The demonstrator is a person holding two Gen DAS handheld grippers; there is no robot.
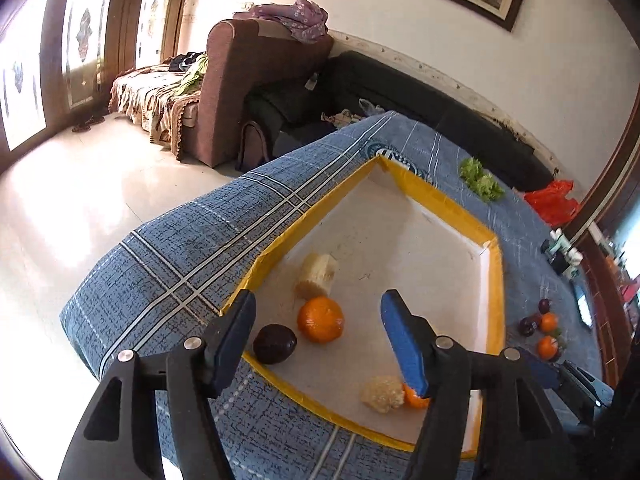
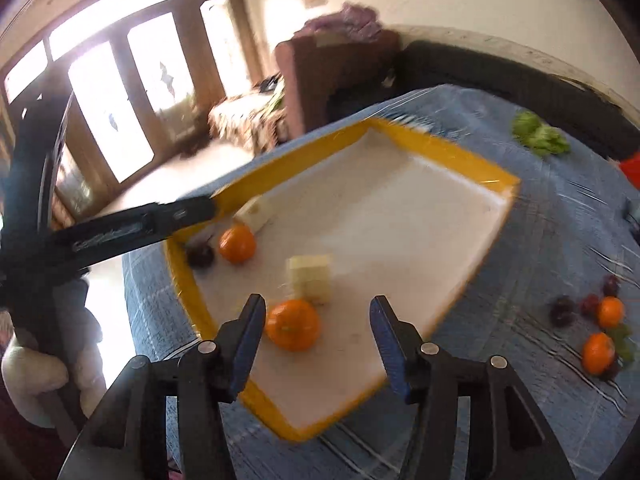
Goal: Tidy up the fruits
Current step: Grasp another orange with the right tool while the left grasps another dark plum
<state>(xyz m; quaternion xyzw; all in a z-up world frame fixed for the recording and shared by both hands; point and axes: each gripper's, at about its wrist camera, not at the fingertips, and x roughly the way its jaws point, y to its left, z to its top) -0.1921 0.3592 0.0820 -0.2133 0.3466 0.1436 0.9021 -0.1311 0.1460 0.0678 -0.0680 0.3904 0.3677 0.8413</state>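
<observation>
A white tray with a yellow rim (image 1: 472, 220) (image 2: 460, 156) lies on the blue checked cloth. In it are an orange (image 1: 321, 319) (image 2: 237, 243), a dark plum (image 1: 275, 343) (image 2: 201, 256), two pale corn pieces (image 1: 317, 274) (image 2: 311, 279) and a second orange (image 2: 293, 324), partly hidden in the left wrist view (image 1: 414, 398). My left gripper (image 1: 320, 328) is open above the tray's near left part; it also shows in the right wrist view (image 2: 160, 220). My right gripper (image 2: 318, 330) is open and empty just above the second orange.
Several loose oranges and plums (image 1: 540, 330) (image 2: 596, 328) lie on the cloth right of the tray. A green lettuce piece (image 1: 480, 180) (image 2: 540, 134) lies further back. A brown sofa (image 1: 248, 92) and a black couch stand beyond the table.
</observation>
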